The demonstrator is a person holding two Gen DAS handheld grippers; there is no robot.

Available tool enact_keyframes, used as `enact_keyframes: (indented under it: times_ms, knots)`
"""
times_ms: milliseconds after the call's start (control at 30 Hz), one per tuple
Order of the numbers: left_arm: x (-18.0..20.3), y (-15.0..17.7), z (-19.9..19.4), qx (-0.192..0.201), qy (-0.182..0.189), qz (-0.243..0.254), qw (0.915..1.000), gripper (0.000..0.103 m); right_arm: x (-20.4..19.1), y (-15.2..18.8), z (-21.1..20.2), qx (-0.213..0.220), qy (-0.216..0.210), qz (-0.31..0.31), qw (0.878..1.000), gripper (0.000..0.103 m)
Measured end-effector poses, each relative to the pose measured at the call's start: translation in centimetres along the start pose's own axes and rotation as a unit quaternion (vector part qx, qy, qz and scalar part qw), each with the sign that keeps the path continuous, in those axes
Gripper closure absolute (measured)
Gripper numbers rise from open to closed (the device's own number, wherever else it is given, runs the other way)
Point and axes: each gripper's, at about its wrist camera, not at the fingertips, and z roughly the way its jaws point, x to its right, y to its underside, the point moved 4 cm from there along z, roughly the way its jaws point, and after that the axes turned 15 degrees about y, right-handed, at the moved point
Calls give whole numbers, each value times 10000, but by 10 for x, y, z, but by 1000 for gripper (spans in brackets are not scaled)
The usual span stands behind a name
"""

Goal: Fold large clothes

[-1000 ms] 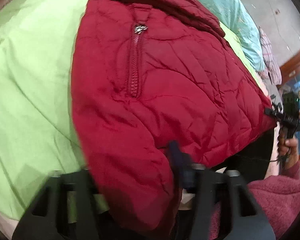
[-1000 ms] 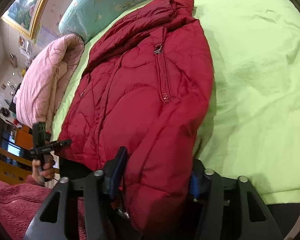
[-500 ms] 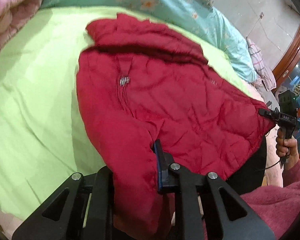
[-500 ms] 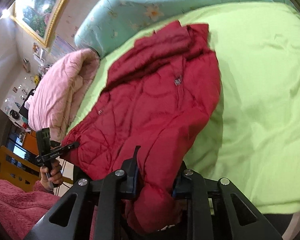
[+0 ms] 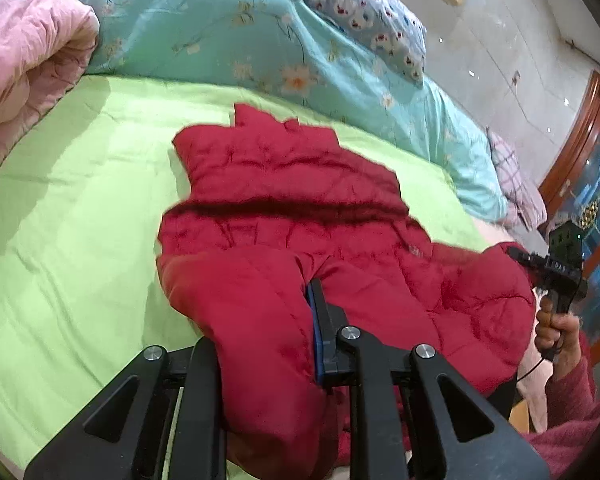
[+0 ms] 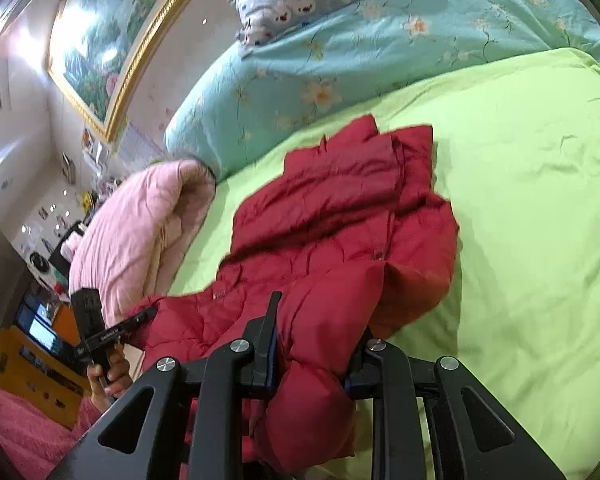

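Both grippers have closed since a second ago. Left gripper (image 5: pixel 266 332) and right gripper (image 6: pixel 314 344) each pinch the near hem of the red puffer jacket (image 5: pixel 300 216), now lifted off the green bedsheet (image 5: pixel 72 216); fold toward collar apparently begun.

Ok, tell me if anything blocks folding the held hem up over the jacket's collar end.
Nothing visible does. Both tongs, left and right, grip the red jacket; only bare green sheet flanks it. The teal quilt lies beyond the collar.
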Motion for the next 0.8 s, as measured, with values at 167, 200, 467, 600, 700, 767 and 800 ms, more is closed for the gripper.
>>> enact_keyframes:
  times_ms: [167,200,467,600,700,767,800]
  knots:
    - [1,-25,3,280,-1,13,9996,88,1,-24,3,274,-45,83,9996,81]
    - [0,-31,4,308,-22,34,9995,88,1,-31,5,322,-45,120,9994,81]
    - [-7,-70,18,398,-90,134,9991,88,-6,-74,25,569,159,28,9982,81]
    - [-14,-85,24,473,-78,90,9988,88,-9,-92,35,667,339,-63,9972,81]
    - [-20,-95,31,517,-110,83,9986,88,-12,-104,44,752,505,-132,9958,81]
    - [-24,-100,37,535,-120,59,9985,88,-13,-111,50,792,577,-157,9951,81]
    - [-27,-103,40,548,-112,25,9984,88,-13,-113,53,807,605,-157,9948,81]
